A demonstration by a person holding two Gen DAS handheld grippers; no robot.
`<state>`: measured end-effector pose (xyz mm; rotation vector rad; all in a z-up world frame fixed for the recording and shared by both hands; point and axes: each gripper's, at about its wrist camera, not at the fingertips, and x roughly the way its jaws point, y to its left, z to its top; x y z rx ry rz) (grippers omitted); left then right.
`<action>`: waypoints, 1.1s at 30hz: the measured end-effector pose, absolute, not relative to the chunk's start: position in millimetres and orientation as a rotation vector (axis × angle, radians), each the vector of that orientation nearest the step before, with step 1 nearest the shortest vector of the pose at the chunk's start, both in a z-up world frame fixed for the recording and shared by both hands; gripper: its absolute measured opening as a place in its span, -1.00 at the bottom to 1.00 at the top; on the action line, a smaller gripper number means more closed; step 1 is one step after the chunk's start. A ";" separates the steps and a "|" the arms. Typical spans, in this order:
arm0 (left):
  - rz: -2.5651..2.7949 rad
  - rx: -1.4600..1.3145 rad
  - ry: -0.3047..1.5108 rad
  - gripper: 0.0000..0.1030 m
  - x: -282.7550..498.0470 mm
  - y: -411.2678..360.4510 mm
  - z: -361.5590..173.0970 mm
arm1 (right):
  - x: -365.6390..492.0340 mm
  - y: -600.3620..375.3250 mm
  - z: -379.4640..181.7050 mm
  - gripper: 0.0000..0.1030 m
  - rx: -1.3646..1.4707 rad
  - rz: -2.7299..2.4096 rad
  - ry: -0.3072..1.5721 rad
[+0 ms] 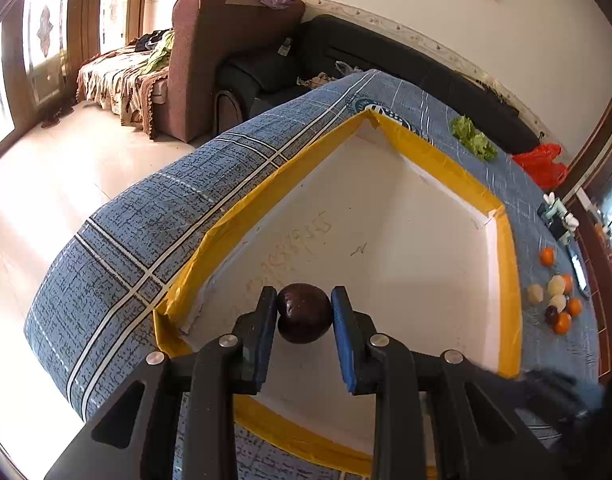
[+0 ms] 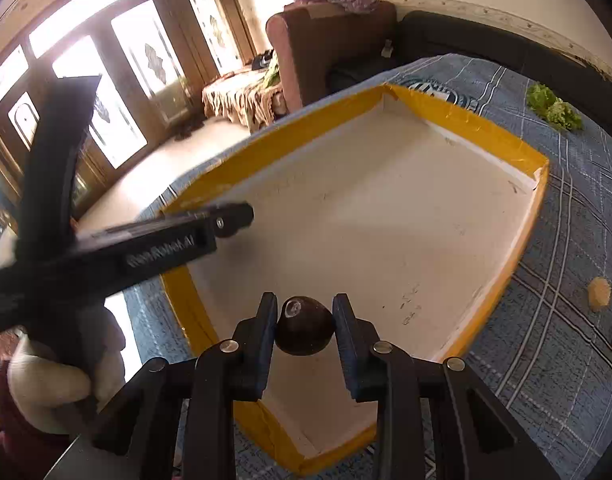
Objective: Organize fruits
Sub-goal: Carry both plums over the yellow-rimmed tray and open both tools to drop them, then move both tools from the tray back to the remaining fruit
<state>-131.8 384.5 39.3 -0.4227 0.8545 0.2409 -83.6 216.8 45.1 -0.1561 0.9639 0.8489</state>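
In the left wrist view my left gripper point(image 1: 304, 304) is shut on a dark purple round fruit point(image 1: 304, 314), held above the white floor of a shallow tray with a yellow rim point(image 1: 442, 160). The right wrist view shows my right gripper point(image 2: 305, 310) shut on a second dark purple fruit point(image 2: 304, 326) over the same tray point(image 2: 466, 120). The left tool point(image 2: 118, 248) crosses the right view's left side, blurred, held by a gloved hand point(image 2: 50, 384). A loose pile of orange, pale and dark fruits point(image 1: 558, 300) lies on the blue cloth to the right of the tray.
A blue plaid cloth point(image 1: 166, 208) covers the table. Green lettuce point(image 1: 472, 136) lies beyond the tray, with a red bag point(image 1: 542, 162) past it. A pale fruit point(image 2: 599, 289) sits right of the tray. A brown sofa point(image 1: 210, 60) and pale floor lie beyond the table edge.
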 end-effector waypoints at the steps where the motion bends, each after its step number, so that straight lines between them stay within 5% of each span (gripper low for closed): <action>1: 0.241 -0.435 0.853 -0.47 -135.1 384.6 39.9 | -83.8 220.9 41.5 -0.37 -0.167 0.850 0.973; 3: 0.246 -0.448 0.831 -0.42 -143.9 384.2 46.4 | -85.8 225.2 37.4 -0.36 -0.189 0.854 0.977; 5: 0.257 -0.452 0.795 -0.05 -154.3 382.6 55.0 | -87.7 225.7 36.8 -0.36 -0.201 0.855 0.973; 11: 0.308 -0.480 0.764 0.39 -167.3 371.4 80.2 | -93.5 205.9 47.6 -0.29 -0.160 0.840 0.915; 18: 0.199 -0.455 0.679 0.44 -180.2 328.9 116.7 | -91.7 143.9 69.1 -0.05 -0.020 0.756 0.857; 33: 0.078 -0.444 0.662 0.44 -194.4 274.4 147.1 | -78.4 47.2 86.5 0.00 0.058 0.562 0.823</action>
